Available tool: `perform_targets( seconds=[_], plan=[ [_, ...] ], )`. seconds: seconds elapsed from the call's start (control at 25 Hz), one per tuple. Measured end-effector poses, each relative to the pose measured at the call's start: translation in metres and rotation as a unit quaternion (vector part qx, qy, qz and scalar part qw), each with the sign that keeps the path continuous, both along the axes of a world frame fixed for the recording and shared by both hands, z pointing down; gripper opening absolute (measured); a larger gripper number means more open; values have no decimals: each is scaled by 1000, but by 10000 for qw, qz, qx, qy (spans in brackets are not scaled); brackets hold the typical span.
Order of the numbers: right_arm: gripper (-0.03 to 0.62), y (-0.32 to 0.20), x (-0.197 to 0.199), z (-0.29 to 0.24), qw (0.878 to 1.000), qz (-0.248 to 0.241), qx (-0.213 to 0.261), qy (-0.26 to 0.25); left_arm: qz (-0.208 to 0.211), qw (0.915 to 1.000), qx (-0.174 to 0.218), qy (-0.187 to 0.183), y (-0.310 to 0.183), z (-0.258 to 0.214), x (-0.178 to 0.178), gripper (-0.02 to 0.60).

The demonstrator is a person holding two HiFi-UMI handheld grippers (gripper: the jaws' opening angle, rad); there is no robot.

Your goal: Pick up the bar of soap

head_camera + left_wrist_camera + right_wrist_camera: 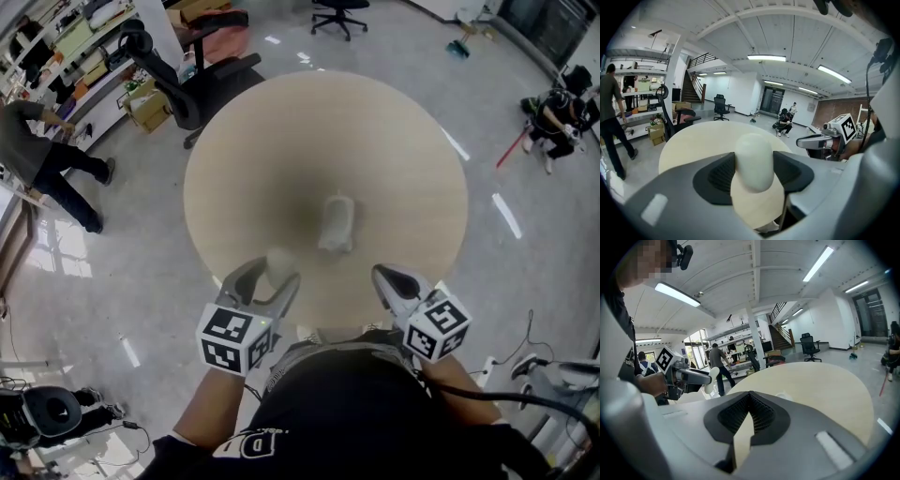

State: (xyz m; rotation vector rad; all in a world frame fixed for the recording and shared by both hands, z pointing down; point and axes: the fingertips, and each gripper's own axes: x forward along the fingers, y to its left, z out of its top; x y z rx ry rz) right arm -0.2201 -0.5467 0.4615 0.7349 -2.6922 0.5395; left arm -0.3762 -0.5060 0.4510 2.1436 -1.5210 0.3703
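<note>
1. Left tongs (275,274), grey plastic, two-jaw. Held over the near edge of the counter. Clenched on item 2, with a black ribbed pad pressing each side of it.

2. Pale off-white, rounded bar of soap (753,161). Stands upright between the jaws of the left tongs, its top rising above them. It is clear of the counter surface.

3. Right tongs (382,276), grey plastic, two-jaw. Beside the left tongs, over the near right edge of the counter. The jaws are closed tip to tip and nothing is gripped.

4. Round counter with a beige wood-tone top (281,141).

5. Small white object (337,223). Sits near the middle of the counter, beyond both tongs and apart from them. It is too blurred to tell what kind of thing it is.

6. Glossy grey floor (141,272), all round the counter.

7. Black swivel office chair (183,80), just past the counter's far-left edge.

8. Brown cardboard box (148,108), on the floor beside the chair.

9. Person in dark clothing (42,164), standing at far left by the shelving.

10. Second person (555,117), low on the floor at far right.
</note>
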Motion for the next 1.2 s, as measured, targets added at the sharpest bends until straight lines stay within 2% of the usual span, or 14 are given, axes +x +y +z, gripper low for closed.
perform_targets(
  seconds=[0.28,0.68,0.92,1.2],
  plan=[
    [6,13,15,-9,9999,140,45,-89,119,9998,100,-79,10,-11,15,265],
    [6,33,46,-20,9995,-202,223,-108,-254,9995,177,-89,32,-12,46,265],
    [6,51,90,-32,9988,-300,332,-175,-284,9994,151,-108,47,-15,98,265],
    [6,83,142,-33,9985,-407,174,-336,-362,9993,27,-67,82,-23,161,264]
  ],
)
